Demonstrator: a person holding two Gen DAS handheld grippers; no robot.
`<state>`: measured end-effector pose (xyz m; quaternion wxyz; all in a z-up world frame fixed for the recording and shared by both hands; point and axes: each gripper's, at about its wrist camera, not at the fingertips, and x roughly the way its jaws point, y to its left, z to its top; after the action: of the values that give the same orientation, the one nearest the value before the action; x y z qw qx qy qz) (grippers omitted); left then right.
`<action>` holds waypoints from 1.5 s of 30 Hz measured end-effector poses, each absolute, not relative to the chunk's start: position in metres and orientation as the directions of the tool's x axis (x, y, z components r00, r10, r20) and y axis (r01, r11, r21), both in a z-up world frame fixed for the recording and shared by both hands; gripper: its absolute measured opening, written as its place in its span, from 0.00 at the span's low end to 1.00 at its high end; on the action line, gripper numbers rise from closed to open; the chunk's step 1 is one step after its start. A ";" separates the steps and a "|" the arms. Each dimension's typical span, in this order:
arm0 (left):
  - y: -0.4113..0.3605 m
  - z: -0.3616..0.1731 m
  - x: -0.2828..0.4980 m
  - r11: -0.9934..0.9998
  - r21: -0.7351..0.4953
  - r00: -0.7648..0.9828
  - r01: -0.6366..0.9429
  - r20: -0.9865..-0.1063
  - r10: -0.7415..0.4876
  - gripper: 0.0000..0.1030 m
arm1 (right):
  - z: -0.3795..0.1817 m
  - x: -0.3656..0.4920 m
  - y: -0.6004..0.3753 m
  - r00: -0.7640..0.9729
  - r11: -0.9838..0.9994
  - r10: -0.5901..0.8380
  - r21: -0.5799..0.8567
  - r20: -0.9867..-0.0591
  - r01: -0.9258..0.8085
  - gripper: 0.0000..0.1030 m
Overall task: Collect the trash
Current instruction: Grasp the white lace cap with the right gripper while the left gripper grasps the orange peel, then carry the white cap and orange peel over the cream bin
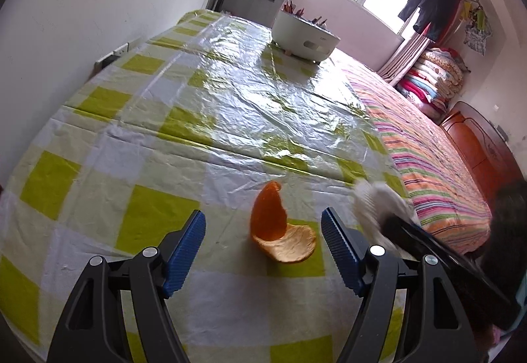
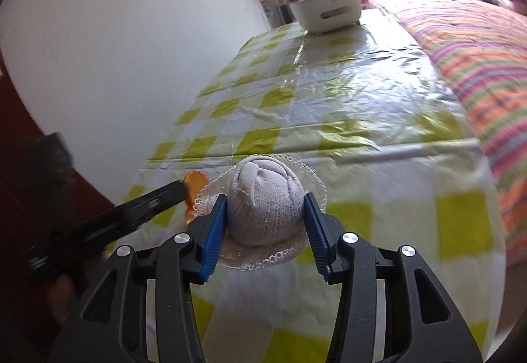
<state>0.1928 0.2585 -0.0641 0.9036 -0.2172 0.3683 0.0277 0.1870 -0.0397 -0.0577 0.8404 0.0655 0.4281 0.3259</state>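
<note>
Orange peel (image 1: 280,228): curled, pale inside, lying on checked bench cloth (image 1: 131,165) between wide-apart fingers of left gripper (image 1: 263,251), untouched. Grey balled sock with lace trim (image 2: 265,208): clamped between blue fingers of right gripper (image 2: 265,224), low over bench.

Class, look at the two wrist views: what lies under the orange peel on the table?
Under the orange peel is the green-and-white checked plastic tablecloth, which covers the tabletop, so the table itself stays hidden. The left gripper stands open around the peel.
</note>
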 end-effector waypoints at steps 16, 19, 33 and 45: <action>0.235 -0.084 0.214 0.954 -0.246 0.672 -0.170 -0.737 -0.070 0.24 | -0.036 0.143 -0.111 0.499 0.787 0.616 0.448 -0.610 -0.424 0.44; 0.230 -0.084 0.209 0.956 -0.251 0.673 -0.150 -0.734 -0.087 0.22 | -0.031 0.141 -0.132 0.530 0.800 0.601 0.444 -0.599 -0.405 0.44; 0.139 -0.059 0.162 0.963 -0.253 0.682 0.097 -0.687 -0.249 0.22 | -0.045 0.103 -0.211 0.631 0.874 0.476 0.407 -0.613 -0.265 0.44; 0.077 -0.048 0.134 0.939 -0.247 0.651 0.237 -0.677 -0.343 0.22 | -0.034 0.078 -0.231 0.667 0.897 0.435 0.355 -0.605 -0.263 0.44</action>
<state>0.1345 0.0767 -0.0480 0.9060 -0.0682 0.3858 -0.1601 0.0783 -0.2310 -0.0342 0.9052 0.1195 0.3594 0.1928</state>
